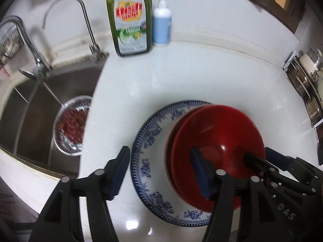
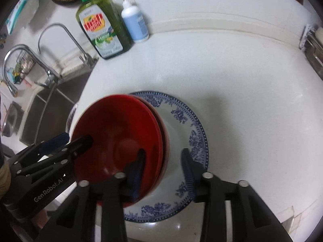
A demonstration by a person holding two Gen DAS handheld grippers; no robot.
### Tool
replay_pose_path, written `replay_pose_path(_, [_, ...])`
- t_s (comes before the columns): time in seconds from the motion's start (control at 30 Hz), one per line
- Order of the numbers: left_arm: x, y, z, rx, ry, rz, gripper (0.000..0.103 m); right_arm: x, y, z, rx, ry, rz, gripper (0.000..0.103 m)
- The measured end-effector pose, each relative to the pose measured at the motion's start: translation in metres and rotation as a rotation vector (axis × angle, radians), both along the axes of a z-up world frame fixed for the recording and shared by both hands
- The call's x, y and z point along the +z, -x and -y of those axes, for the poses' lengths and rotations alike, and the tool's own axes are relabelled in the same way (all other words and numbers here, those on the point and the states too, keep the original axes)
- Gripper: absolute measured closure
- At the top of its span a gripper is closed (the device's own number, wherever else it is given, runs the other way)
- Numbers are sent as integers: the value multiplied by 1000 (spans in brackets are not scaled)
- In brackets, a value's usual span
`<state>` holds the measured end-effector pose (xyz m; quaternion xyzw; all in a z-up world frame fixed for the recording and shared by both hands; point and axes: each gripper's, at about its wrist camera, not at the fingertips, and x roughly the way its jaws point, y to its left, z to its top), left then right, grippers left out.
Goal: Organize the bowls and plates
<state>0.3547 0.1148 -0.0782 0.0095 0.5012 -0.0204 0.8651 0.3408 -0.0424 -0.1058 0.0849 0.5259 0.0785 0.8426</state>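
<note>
On the white speckled counter [image 1: 181, 76] we see a round blue-and-white plate [image 1: 145, 151] with a dotted rim and floral print, glossy like glazed ceramic, and resting in it, toward one side, two smooth red bowls nested together [image 1: 218, 135], the upper one shiny with a flat circular bottom. Our left claw [image 1: 159, 173] stands well open, one ribbed blue pad over the counter just outside the plate's rim and the other inside the top bowl; the pads do not press on anything. Our right claw [image 2: 163, 173] is partly open, one pad inside the red bowl and the other over the plate's white centre, straddling the bowls' rim without clamping it. We read "GenRobot.AI" on the black arm of the left claw in the right wrist view, and "DAS" on the right claw in the left wrist view. Behind, against the wall, stand a green dish-soap bottle [image 2: 103, 30] with a red-and-yellow label too blurred to read and a smaller white-and-blue pump bottle [image 2: 134, 22]. Beside the counter lies a stainless steel sink [image 1: 40, 104] with curved chrome taps and a metal strainer holding something red [image 1: 70, 123].
</note>
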Motion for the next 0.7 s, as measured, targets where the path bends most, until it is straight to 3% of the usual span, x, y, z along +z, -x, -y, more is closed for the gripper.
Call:
replay_pose_path(0.3, [34, 55, 8, 29, -19, 226, 13, 41, 56, 26, -52, 41, 184, 34])
replay_pose_path(0.53, [43, 134, 25, 72, -82, 370, 9, 58, 122, 53, -148, 118, 374, 24])
replay_pose_path(0.7, [45, 199, 37, 69, -104, 441, 4, 55, 180, 61, -138, 167, 419, 22])
